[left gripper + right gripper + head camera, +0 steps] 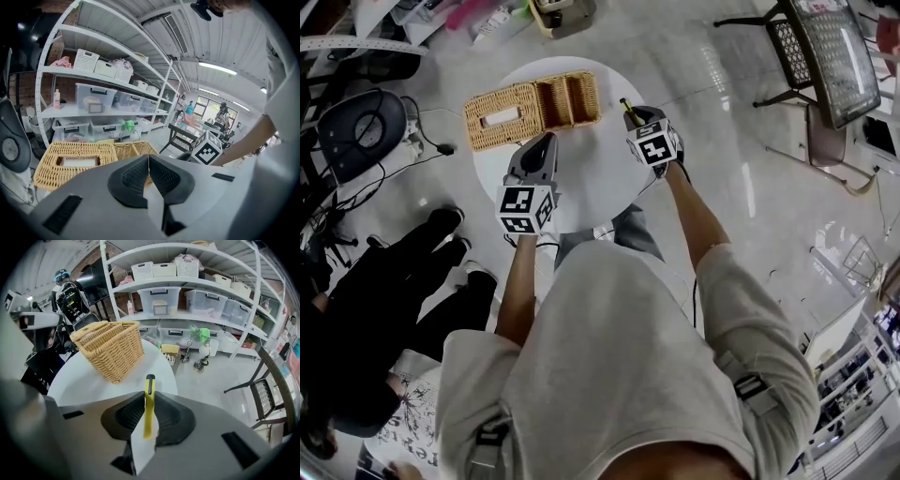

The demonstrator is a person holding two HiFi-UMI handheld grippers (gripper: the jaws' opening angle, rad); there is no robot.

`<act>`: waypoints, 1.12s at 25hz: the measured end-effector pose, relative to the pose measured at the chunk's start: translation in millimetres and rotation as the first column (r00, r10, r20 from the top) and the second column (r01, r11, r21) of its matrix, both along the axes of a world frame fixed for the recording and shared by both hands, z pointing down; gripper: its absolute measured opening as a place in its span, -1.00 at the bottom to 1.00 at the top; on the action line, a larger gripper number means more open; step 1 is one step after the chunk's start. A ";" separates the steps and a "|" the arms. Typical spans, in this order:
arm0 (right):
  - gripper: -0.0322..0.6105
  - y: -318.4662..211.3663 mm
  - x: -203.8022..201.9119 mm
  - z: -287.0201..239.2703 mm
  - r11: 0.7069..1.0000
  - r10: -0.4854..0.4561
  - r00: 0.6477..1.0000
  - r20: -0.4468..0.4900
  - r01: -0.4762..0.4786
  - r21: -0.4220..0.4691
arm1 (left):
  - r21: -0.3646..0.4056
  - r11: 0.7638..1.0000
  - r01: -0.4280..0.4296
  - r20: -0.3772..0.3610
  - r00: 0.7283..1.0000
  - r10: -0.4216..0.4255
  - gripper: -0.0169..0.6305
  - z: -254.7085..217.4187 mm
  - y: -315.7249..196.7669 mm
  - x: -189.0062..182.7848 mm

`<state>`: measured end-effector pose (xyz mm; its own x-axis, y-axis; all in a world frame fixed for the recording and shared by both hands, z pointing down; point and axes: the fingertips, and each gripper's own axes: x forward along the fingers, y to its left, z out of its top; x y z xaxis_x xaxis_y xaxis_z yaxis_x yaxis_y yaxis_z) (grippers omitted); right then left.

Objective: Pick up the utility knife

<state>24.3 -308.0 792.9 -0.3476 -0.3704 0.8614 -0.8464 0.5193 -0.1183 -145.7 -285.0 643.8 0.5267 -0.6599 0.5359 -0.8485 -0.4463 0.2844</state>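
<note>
At centre left, the left gripper [546, 142] hangs empty with jaws together beside the wicker basket [534, 111]. Right of centre, the right gripper [635, 116] clamps the yellow utility knife [149, 408] above the white table [600, 183]. It should lift straight up and hold the squeeze firm.

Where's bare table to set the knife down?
The table is bare right of the basket, toward the right gripper holding the knife, and along its near edge. Its far-left part is crowded: basket, with the left gripper close by.
</note>
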 end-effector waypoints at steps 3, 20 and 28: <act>-0.65 -2.5 5.9 -14.3 0.998 0.024 0.999 0.021 -0.026 0.054 | 0.007 1.000 -0.006 -0.002 1.000 0.006 -0.88 -3.5 0.2 3.3; -0.65 16.4 44.3 -142.7 0.915 0.159 0.968 0.192 -0.217 0.340 | 0.096 0.995 -0.038 0.003 0.999 0.038 -0.88 -42.4 2.3 27.2; -0.66 34.3 62.8 -188.5 0.867 0.184 0.952 0.244 -0.274 0.415 | 0.159 0.987 -0.005 -0.002 1.000 0.005 -0.88 -75.7 4.2 26.0</act>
<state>87.1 -273.7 604.4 -0.3457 -0.7835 0.5163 -0.9323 0.3490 -0.0947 -119.7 -280.7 568.2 0.5315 -0.7341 0.4226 -0.8455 -0.4903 0.2116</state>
